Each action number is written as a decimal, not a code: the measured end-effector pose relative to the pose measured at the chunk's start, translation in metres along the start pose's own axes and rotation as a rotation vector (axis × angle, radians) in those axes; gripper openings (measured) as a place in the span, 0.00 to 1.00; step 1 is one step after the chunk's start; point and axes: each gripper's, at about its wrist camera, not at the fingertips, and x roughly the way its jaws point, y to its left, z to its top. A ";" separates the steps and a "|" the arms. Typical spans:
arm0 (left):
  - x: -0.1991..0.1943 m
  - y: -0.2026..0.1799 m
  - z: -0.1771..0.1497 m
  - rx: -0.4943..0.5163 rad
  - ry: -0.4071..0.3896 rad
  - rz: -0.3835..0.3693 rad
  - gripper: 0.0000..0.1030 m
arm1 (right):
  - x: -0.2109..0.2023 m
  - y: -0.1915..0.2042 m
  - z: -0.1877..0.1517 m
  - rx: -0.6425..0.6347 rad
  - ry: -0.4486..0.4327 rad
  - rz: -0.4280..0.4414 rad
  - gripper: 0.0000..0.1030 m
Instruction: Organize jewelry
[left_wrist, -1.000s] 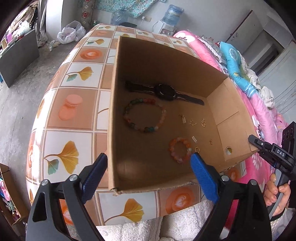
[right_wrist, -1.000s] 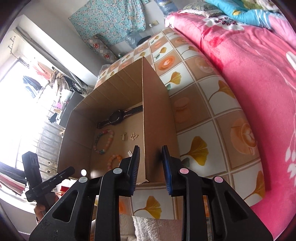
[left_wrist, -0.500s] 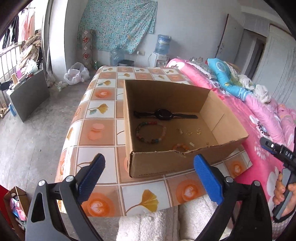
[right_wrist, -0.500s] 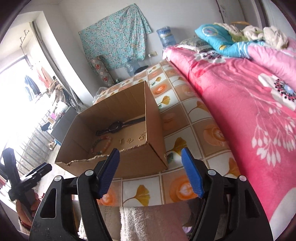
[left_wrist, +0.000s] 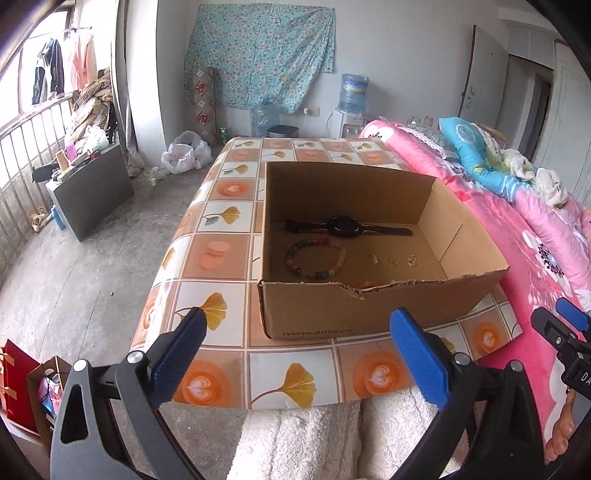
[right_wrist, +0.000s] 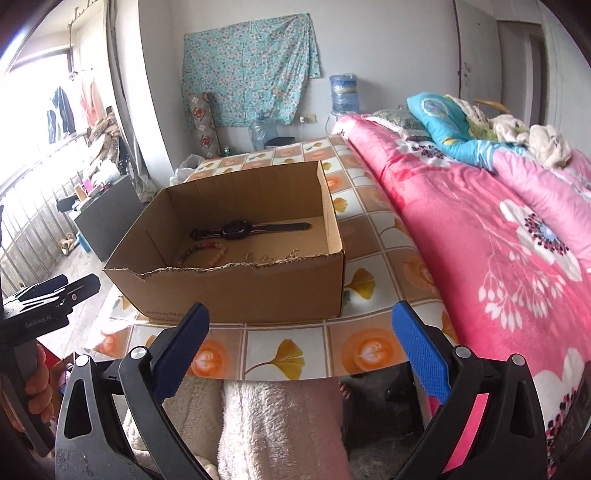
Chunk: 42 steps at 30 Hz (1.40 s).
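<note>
The jewelry lies inside the cardboard box (left_wrist: 369, 314): the watch (left_wrist: 345, 226) along its far wall, the beaded bracelet (left_wrist: 316, 257) in front of it, small gold pieces (left_wrist: 393, 261) beside that. Your left gripper (left_wrist: 299, 354) is spread wide and empty, your right gripper (right_wrist: 301, 345) opening with nothing between its jaws (both short of the near wall). Clear that torn edge before descending.

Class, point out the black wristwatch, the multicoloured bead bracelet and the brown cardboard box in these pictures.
Black wristwatch (left_wrist: 345, 226), left wrist view: on its round face.
Multicoloured bead bracelet (left_wrist: 295, 263), left wrist view: on its left beads.
Brown cardboard box (right_wrist: 240, 291), right wrist view: on its front wall.
</note>
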 end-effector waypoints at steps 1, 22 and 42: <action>0.001 -0.003 -0.001 0.014 -0.006 0.008 0.95 | 0.003 0.002 0.001 0.000 0.009 -0.013 0.92; 0.043 -0.046 -0.011 0.058 0.114 0.132 0.95 | 0.043 0.021 0.006 -0.020 0.146 -0.005 0.92; 0.049 -0.040 0.001 0.020 0.145 0.125 0.95 | 0.059 0.029 0.014 -0.048 0.178 0.004 0.92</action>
